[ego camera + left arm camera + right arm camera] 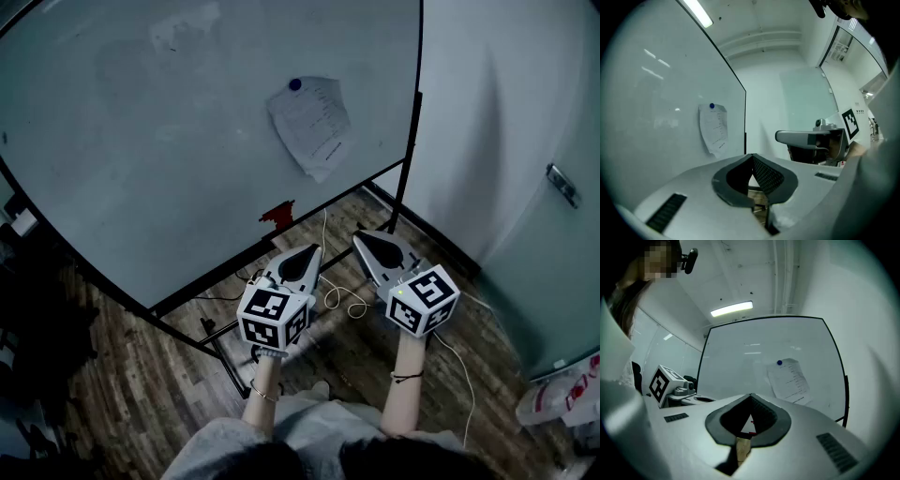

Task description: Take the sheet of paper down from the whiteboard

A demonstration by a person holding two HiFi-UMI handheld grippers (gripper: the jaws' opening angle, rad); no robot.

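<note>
A printed sheet of paper (311, 124) hangs on the whiteboard (141, 159), pinned at its top by a round blue magnet (295, 84). Its lower corner curls off the board. The sheet also shows in the left gripper view as paper (714, 128) and in the right gripper view as paper (788, 379). Both grippers are held side by side in front of the board, well short of the sheet. My left gripper (310, 249) is shut and empty. My right gripper (362, 238) is shut and empty too.
The whiteboard stands on a black frame (220, 352) over a wooden floor. A red object (277, 216) sits on the board's lower rail. A white cable (345, 298) lies on the floor. A white wall and a frosted glass door (548, 253) are to the right.
</note>
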